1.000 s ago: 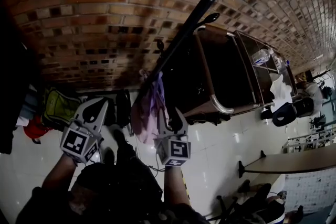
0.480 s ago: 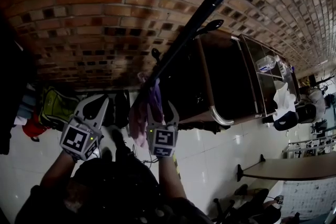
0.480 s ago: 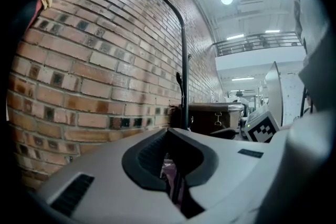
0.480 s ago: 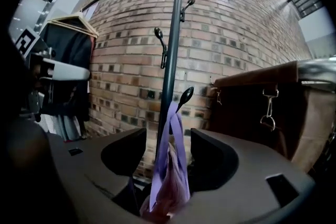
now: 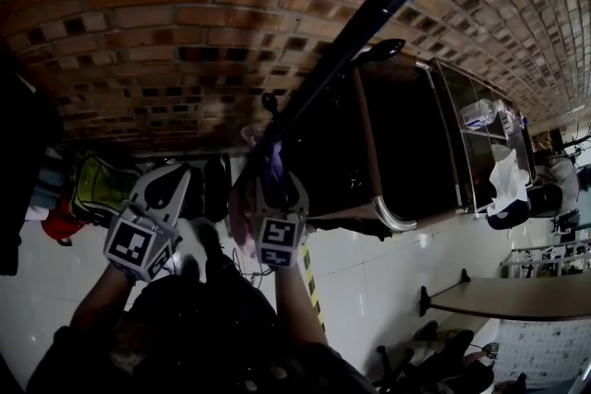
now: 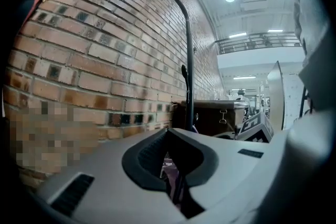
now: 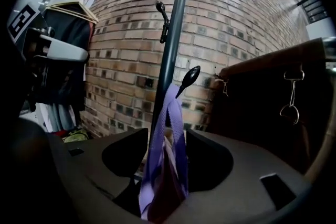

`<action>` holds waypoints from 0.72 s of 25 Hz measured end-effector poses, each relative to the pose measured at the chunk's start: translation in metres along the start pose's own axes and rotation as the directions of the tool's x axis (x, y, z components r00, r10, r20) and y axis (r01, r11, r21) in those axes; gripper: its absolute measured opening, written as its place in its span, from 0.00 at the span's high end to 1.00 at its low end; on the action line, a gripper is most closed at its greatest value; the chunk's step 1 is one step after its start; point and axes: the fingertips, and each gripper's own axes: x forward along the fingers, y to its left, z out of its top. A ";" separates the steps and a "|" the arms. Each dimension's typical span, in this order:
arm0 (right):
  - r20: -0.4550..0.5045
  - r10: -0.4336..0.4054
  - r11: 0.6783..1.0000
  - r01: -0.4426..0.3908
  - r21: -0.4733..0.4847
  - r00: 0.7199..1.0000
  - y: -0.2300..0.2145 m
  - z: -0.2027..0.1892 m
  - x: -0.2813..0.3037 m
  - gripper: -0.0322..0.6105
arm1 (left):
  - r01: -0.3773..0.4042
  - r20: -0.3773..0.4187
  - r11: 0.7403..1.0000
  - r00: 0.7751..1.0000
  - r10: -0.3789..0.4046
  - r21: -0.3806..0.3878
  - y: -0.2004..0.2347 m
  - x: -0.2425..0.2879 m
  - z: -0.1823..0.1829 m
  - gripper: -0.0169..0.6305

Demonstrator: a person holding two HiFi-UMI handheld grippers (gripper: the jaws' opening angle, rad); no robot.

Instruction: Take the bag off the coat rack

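Right gripper [image 5: 279, 186] moved leftward to bag [image 7: 164, 173], jaws just opened wide astride its straps, left gripper [image 5: 172, 181] raised alongside, jaws together

I am reading no words or numbers; the left gripper [image 5: 172, 182] and right gripper [image 5: 279, 187] are carrying only square markers [image 5: 136, 246].

Purple bag [image 7: 169, 128] on coat rack hook [image 7: 189, 78], right tool [image 7: 167, 139] just opened around it

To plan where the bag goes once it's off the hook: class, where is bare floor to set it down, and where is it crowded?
Free: white floor tiles between the brown cabinet and the table. Crowded: left of the coat rack, around the green backpack.
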 end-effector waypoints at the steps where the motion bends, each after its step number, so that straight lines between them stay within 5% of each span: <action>1: -0.008 -0.008 1.000 0.008 -0.011 1.000 -0.001 -0.001 0.002 0.58 | 0.000 -0.003 1.000 1.000 0.000 -0.002 0.001 0.001 -0.002 0.95; 10: -0.033 0.008 0.991 -0.012 -0.137 0.999 -0.002 -0.011 0.018 0.58 | 0.006 -0.005 1.000 1.000 -0.007 -0.014 -0.001 0.008 -0.003 0.95; 18: -0.114 0.026 0.989 -0.042 -0.139 0.993 0.003 -0.010 0.021 0.75 | 0.018 -0.001 1.000 1.000 -0.018 -0.016 -0.008 0.011 -0.002 0.95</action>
